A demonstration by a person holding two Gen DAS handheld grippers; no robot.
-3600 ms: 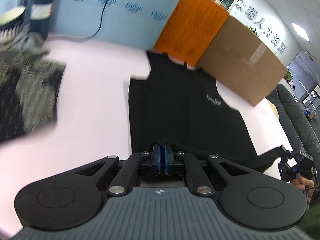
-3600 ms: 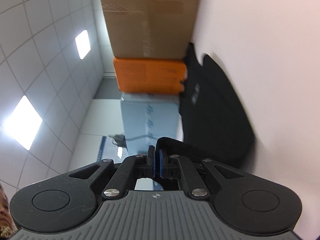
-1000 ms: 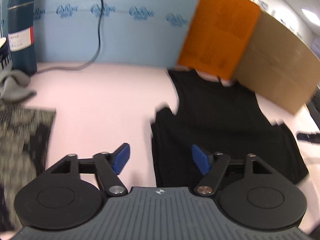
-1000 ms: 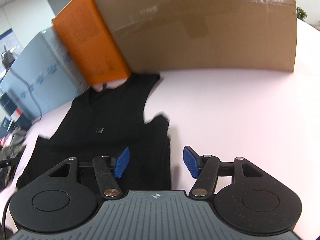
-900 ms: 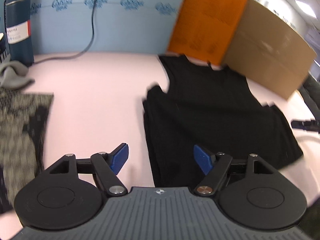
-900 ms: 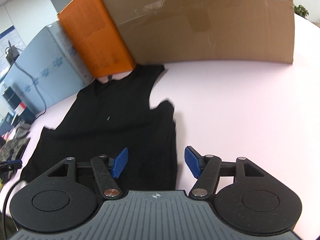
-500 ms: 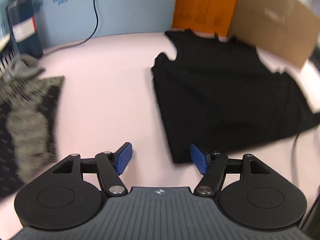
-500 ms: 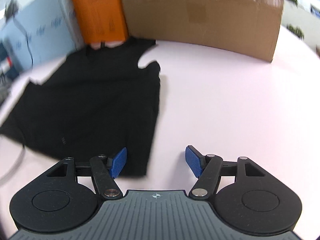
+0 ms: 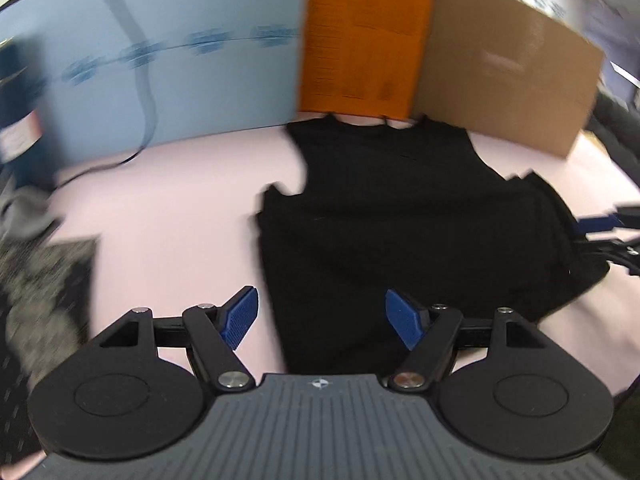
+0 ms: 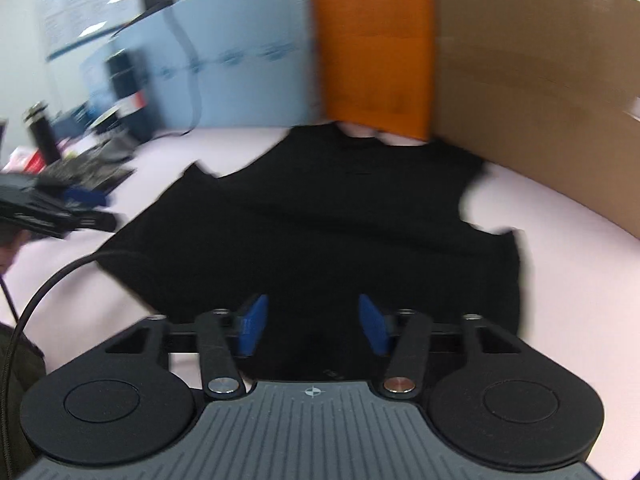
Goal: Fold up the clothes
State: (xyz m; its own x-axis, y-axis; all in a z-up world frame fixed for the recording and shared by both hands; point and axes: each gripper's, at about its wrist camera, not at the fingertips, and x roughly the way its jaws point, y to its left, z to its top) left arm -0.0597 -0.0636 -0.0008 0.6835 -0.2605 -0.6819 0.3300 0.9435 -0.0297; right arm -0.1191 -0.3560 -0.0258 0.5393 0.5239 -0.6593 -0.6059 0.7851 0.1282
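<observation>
A black sleeveless top point(image 9: 400, 220) lies flat on the pink table point(image 9: 180, 216), its neck toward the boxes at the back. My left gripper point(image 9: 322, 316) hovers over the near left part of the top. Its blue pads point(image 9: 240, 316) stand wide and are closing slightly, with the cloth's left edge below the gap. My right gripper point(image 10: 313, 324) is over the near edge of the same top point(image 10: 340, 232). Its jaws are closing, with black cloth below them and no pad visibly pressing. Each gripper shows at the edge of the other's view, blurred.
A light blue board point(image 9: 180, 60), an orange box point(image 9: 360, 40) and a cardboard box point(image 9: 500, 64) wall off the back of the table. A patterned cloth point(image 9: 40, 288) and a dark canister point(image 9: 16, 100) lie at the left. A black cable point(image 10: 48, 288) hangs near the right gripper.
Both grippers have swung in from the top's side edges and now sit over its near hem. The right gripper's jaws have narrowed. The top has not moved.
</observation>
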